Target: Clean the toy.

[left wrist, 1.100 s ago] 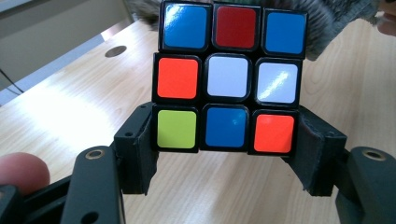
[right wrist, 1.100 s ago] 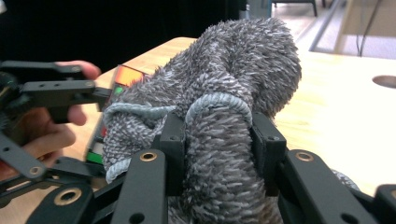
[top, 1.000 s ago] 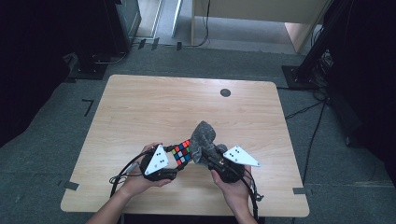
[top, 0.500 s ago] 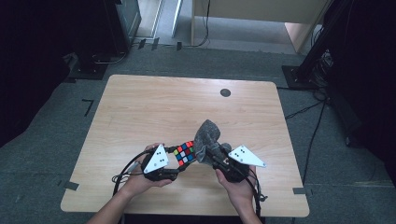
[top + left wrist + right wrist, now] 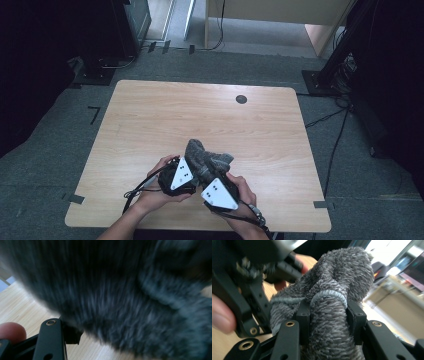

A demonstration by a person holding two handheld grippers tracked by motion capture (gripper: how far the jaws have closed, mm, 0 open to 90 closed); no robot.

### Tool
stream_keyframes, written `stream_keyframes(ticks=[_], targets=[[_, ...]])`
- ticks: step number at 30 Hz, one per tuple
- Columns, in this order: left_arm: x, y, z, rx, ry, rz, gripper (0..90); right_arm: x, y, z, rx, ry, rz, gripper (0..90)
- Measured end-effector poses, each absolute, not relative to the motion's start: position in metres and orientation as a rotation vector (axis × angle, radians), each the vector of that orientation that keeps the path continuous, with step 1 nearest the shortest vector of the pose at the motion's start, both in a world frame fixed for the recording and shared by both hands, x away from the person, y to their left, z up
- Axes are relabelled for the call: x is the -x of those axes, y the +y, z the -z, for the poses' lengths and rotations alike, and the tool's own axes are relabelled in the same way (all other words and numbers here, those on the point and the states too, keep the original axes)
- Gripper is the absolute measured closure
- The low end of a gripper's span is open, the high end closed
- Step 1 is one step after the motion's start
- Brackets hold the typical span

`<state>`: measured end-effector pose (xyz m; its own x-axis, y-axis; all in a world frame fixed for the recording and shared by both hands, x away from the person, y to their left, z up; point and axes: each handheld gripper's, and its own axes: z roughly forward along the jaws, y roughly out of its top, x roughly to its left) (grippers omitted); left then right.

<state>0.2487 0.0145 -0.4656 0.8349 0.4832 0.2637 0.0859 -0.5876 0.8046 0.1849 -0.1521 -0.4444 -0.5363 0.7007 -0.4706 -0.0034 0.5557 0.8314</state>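
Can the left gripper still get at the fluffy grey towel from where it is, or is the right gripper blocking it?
Probably yes: the left gripper sits right against the fluffy grey towel. The right gripper clamps a separate fold beside it.

bunched grey fluffy cloth (image 5: pixel 207 161), off the table

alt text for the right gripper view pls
A grey fluffy terry cloth bunched into a lump sits clamped between the two black jaws of the right hand-held gripper, which rise from the bottom of the frame. The other black hand-held gripper and a person's fingers are close at the left, over a light wooden table.
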Motion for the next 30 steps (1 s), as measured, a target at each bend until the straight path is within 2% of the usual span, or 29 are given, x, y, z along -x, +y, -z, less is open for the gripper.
stream_keyframes(ticks=[6,14,22,27,30], targets=[[-0.252,0.018,0.467,-2.137,0.430,-0.573,34.3,-0.196,-0.172,0.437,-0.722,1.861,-1.029,63.0],[-0.250,0.016,0.467,-2.136,0.409,-0.570,34.3,-0.185,-0.150,0.441,-0.554,1.933,-0.959,62.4],[-0.251,0.023,0.464,-2.085,0.400,-0.528,34.3,-0.201,-0.191,0.426,-0.839,1.852,-1.108,61.9],[-0.251,0.030,0.461,-2.014,0.372,-0.461,34.3,-0.209,-0.203,0.434,-0.923,1.899,-1.245,61.8],[-0.252,0.033,0.459,-1.982,0.369,-0.439,34.3,-0.216,-0.209,0.441,-0.982,1.914,-1.202,61.8]])
